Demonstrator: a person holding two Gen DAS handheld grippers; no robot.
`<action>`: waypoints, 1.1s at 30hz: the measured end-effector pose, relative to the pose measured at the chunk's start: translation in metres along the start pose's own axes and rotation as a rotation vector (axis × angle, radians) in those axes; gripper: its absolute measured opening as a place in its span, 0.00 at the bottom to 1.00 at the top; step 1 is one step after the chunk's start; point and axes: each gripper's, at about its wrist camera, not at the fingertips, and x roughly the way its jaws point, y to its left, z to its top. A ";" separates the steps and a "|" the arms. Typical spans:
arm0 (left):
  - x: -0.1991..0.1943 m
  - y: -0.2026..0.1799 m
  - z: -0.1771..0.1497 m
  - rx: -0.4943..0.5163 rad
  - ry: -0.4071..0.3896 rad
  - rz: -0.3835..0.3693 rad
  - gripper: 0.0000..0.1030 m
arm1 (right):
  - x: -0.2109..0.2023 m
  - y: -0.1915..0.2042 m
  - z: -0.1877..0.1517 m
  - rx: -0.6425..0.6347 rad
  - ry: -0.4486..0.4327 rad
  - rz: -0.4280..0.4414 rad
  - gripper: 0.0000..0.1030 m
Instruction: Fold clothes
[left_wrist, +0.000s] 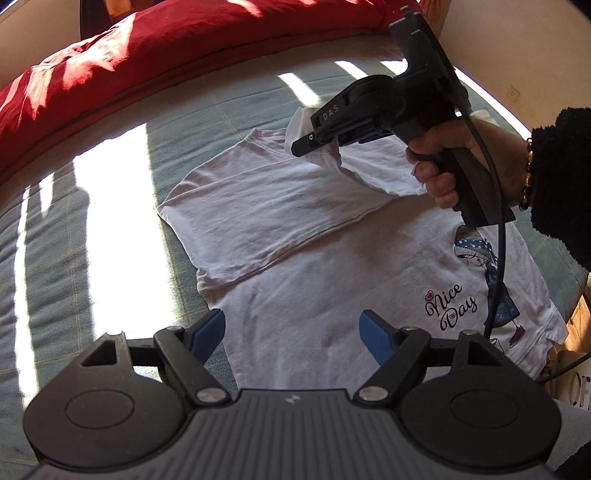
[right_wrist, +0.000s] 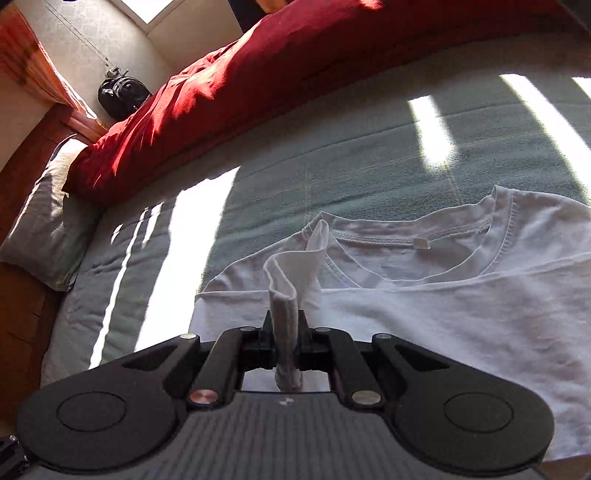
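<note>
Firstly, left wrist view: the left hand-held gripper (left_wrist: 291, 332) points steeply down over the white T-shirt (left_wrist: 332, 295), its blue-padded jaws spread wide with nothing between them; only shirt fabric lies below the gap. The T-shirt is spread on the grey-green bed cover (left_wrist: 110, 221), one side panel already folded across the body, the "Nice Day" print (left_wrist: 448, 306) showing near the right hem. The right hand-held gripper (left_wrist: 301, 144) enters from the upper right, angled downward to the left. A hand (left_wrist: 436, 166) wraps its pistol grip, with a dark fuzzy sleeve (left_wrist: 561, 184) and a beaded bracelet (left_wrist: 526, 177) at the wrist; a black cable (left_wrist: 498, 258) hangs from the handle. Its jaws are pinched tight on a fold of the shirt's sleeve, lifted clear of the body. A red duvet (left_wrist: 147, 55) lies bunched along the far side of the bed.

Right wrist view: the right hand-held gripper (right_wrist: 286, 332) is clamped on a narrow upright strip of white fabric (right_wrist: 291, 269), which rises between the fingers and curls over. The neckline (right_wrist: 424, 240) lies just beyond, flat on the bed. A grey pillow (right_wrist: 48, 229) and a black bag (right_wrist: 122, 94) sit at far left.
</note>
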 end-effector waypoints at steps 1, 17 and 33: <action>0.000 0.001 -0.001 -0.004 0.002 0.000 0.77 | 0.004 0.003 -0.002 -0.022 0.012 -0.010 0.09; 0.001 0.008 -0.018 -0.031 0.012 0.001 0.78 | 0.036 0.041 -0.025 -0.254 0.071 -0.106 0.09; 0.004 0.014 -0.019 -0.085 -0.010 0.004 0.77 | 0.028 0.059 -0.031 -0.351 0.106 -0.042 0.52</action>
